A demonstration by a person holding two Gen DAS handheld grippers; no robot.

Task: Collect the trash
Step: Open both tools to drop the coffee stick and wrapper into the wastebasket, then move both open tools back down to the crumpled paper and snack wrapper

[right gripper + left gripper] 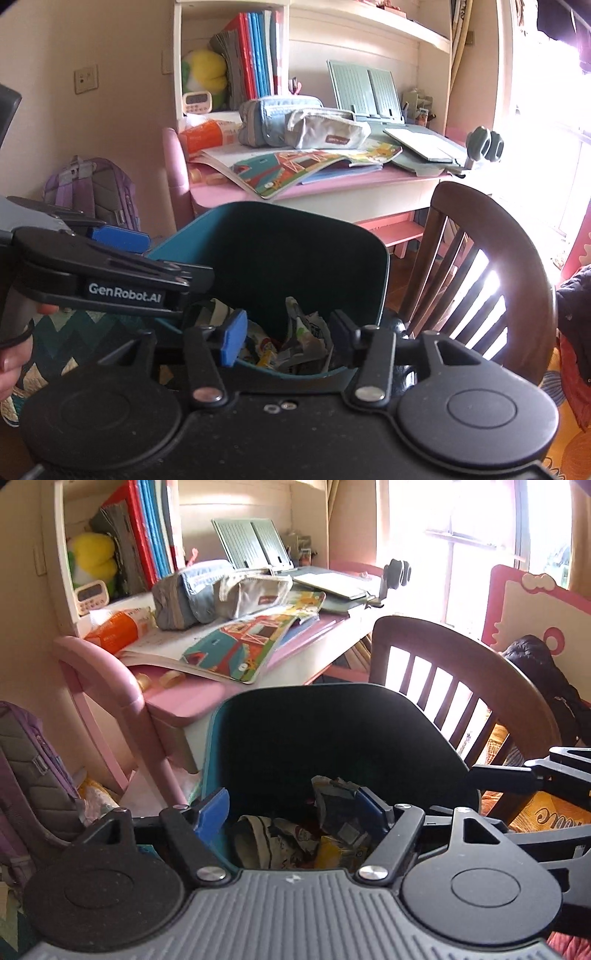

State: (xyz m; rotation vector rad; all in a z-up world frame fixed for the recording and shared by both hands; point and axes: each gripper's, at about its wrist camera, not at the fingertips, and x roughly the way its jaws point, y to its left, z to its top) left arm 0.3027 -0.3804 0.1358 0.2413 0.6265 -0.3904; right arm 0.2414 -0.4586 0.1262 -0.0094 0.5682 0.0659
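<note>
The landmark here is the dark teal plastic waste bin point(258, 734), which stands open-topped just in front of the pink surface point(184, 698) and beside the brown slatted wooden chair point(443, 686).

The left tool point(295, 812) hovers over the bin's near rim, its blue-padded fingers point(212, 810) spread wide with nothing pinched between them; one finger sits at the bin's left wall, the other over its inside. The right tool point(286, 334) is at the same near rim, a little to the chair side, its jaws likewise spread and empty, one blue pad point(232, 341) hanging just inside the bin.

The crumpled printed wrappers and paper scraps point(299, 343) lie loose at the bottom of the bin, below both tools and touching neither. Among them is a yellow carton piece point(338, 853).

Behind the bin, on the surface, lie an open colourful picture book point(236, 650), a grey fabric pencil pouch point(251, 594) and a blue-grey one point(184, 598). A purple backpack point(96, 192) leans against the wall to the left of the bin. A person's fingers point(11, 363) show at the left edge of the right wrist view, gripping the left tool's handle.
</note>
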